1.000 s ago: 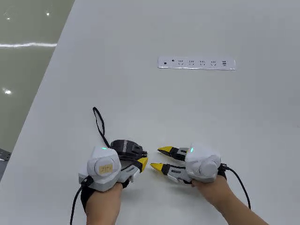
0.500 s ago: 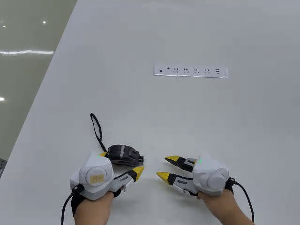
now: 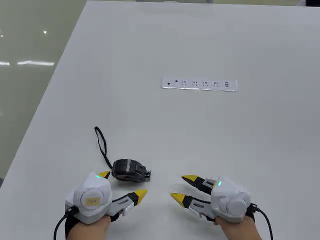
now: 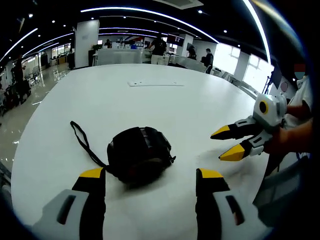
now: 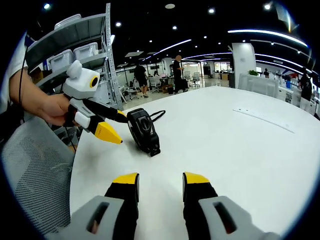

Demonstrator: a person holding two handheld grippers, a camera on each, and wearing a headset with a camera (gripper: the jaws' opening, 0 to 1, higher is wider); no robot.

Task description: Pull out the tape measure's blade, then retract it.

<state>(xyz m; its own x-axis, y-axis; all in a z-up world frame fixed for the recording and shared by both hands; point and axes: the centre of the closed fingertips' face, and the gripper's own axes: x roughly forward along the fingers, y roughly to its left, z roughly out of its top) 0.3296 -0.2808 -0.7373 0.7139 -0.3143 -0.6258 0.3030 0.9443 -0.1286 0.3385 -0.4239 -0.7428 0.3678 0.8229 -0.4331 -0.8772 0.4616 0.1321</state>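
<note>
One tape measure (image 3: 129,169), one power strip (image 3: 199,84), one table (image 3: 210,135), two grippers, left gripper (image 3: 122,183) and right gripper (image 3: 180,187)

Just ahead of the left claw (image 3: 122,183), the tape (image 3: 129,169) has a matt black, rubbery-looking case and a cord-like strap (image 3: 102,142). The table (image 3: 200,130) is smooth, matt white. The right claw (image 3: 178,186) has a glossy white plastic shell.

My left gripper (image 3: 122,183) and right gripper (image 3: 183,187) face each other, tips apart, both with jaws spread.
</note>
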